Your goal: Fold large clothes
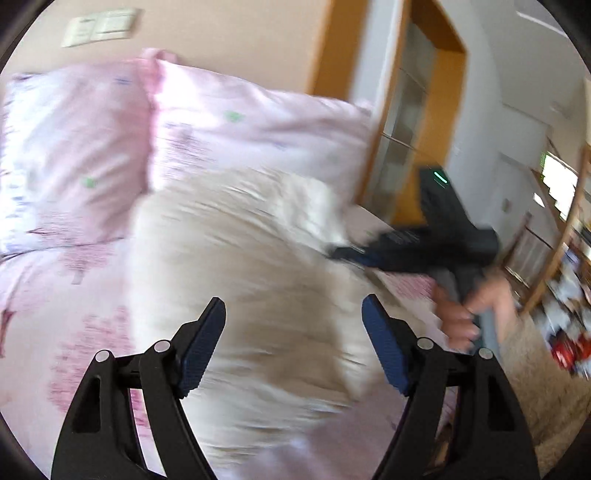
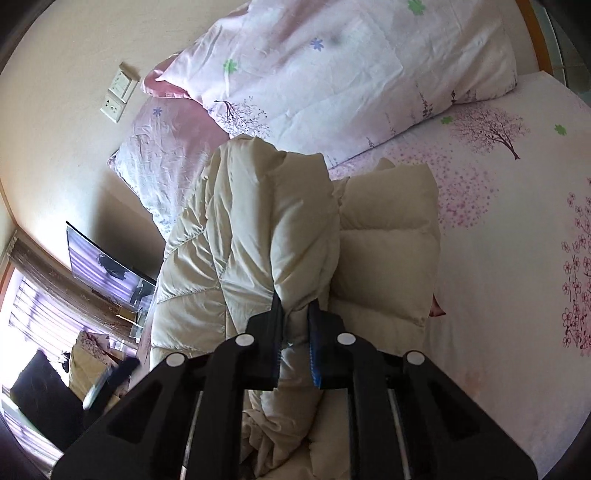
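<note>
A bed point(image 2: 517, 236) with a pink blossom-print sheet point(image 1: 44, 314) spreads below and beyond the fingers in both views. Two pink pillows point(image 2: 332, 74) lie ahead of the fingers against a beige wall point(image 1: 229, 29), which carries a switch plate point(image 2: 119, 91). Left of the right fingers stand a screen point(image 2: 103, 266) and a curtained window point(image 2: 29, 306). Right of the left fingers are a wooden door point(image 1: 402, 122) and shelves point(image 1: 565, 229).

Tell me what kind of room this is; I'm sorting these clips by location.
Most likely a home bedroom. A cream puffer jacket lies on a bed with a pink blossom-print sheet, matching pillows sit against the wall, and a wall switch and socket are mounted beside them.
</note>
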Tool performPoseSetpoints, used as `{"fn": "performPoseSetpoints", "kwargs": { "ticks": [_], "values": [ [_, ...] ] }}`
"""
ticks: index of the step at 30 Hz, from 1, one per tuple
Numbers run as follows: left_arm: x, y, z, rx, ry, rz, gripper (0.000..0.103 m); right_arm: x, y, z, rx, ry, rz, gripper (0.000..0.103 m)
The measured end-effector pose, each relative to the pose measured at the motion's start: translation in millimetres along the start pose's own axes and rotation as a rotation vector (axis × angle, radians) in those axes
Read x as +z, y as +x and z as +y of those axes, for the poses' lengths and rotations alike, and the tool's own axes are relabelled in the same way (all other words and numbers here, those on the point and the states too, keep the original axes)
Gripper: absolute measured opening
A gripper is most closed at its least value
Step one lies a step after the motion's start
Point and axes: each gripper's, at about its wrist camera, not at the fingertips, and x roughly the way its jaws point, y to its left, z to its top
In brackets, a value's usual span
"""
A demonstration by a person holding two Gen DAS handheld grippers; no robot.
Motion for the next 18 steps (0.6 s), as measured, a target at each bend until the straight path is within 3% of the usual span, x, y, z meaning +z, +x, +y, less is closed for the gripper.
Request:
{"fn": "performPoseSetpoints", "kwargs": {
  "ticks": [3,6,10,13,18],
  "values": [
    [3,16,20,0.086,-0.033,0.048,0.077,0,0,-4,-0.004,0.017,-0.001,0.013],
    [-5,35,32,0.121,-0.053,0.121,0.077,1,5,-18,-0.062,0.044,0.002,0.016],
    [-14,34,36,0.121,-0.073,0.140,0.077,0,0,-28,-0.110,0.064,0.006,0.034],
    [-14,29,41,0.121,-0.087,0.142,0.077,-8,-29,-16,-0.121,0.007,-0.046,0.045],
    [-18,28,45,0.111,-0.115,0.148,0.077,-38,-70,14,-0.068,-0.150,-0.127,0.045]
  ]
}}
